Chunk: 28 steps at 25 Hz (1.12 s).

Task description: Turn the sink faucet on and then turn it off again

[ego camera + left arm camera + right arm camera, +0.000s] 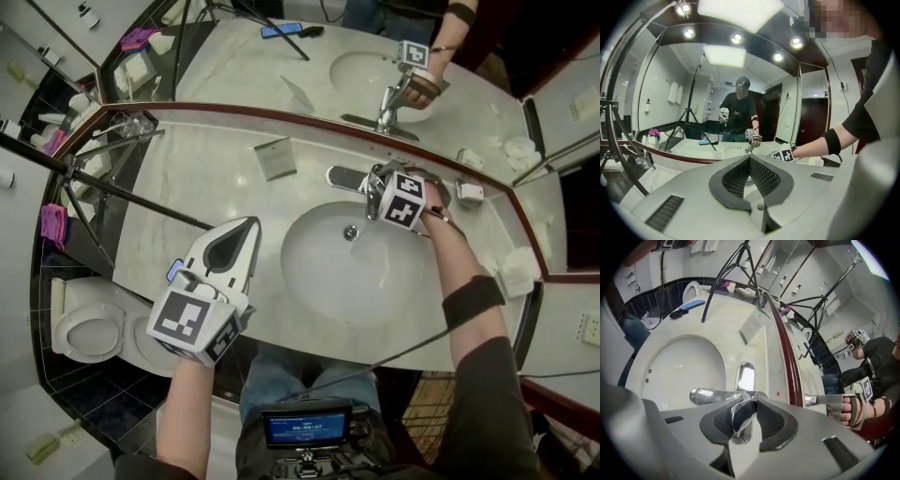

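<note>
Two grippers: one in each of a person's hands, at a pale marble counter point(187, 178) with an oval sink point(319, 281) and a wide mirror point(281, 75) behind it.
Faucet point(343, 176): chrome, fixed at the back rim of the sink just below the mirror, its spout reaching out over the basin.
Right gripper point(380, 180): pointed steeply down at the faucet from the sink's right side. Its jaws stand partly apart and are clamped on the faucet handle point(740, 416), the chrome lever caught between both pads.
Left gripper point(249, 225): held over the front of the counter, left of the sink and well apart from the faucet. Its jaws are pressed fully together with nothing between them.
Card point(275, 157): small and pale, lying on the counter left of the faucet, near the mirror.
Toilet point(89, 328): white, beside the counter's left end, at lower left in the head view.
Reflection: the mirror shows the person, the faucet and the right gripper on the handle.
</note>
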Each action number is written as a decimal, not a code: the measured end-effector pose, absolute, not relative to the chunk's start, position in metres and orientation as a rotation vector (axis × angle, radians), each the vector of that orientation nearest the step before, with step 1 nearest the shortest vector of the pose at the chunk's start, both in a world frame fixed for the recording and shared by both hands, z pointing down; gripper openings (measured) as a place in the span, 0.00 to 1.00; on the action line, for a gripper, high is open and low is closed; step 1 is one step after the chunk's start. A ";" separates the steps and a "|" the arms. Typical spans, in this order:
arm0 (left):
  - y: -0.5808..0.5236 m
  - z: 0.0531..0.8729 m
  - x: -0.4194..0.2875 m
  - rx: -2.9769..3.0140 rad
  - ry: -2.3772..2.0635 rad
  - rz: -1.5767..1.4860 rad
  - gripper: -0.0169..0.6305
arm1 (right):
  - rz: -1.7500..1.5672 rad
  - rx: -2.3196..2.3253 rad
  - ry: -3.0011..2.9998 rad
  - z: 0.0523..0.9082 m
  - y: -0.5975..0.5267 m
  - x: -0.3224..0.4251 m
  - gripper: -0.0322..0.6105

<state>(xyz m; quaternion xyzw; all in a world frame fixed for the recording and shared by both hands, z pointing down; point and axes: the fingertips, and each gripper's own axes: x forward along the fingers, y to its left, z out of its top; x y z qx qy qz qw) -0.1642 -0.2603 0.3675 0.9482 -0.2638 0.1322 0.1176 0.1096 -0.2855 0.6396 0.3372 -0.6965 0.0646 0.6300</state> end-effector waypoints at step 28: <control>-0.244 0.325 -0.189 2.860 -0.666 0.341 0.03 | 0.621 1.708 -1.713 0.537 -0.131 0.138 0.08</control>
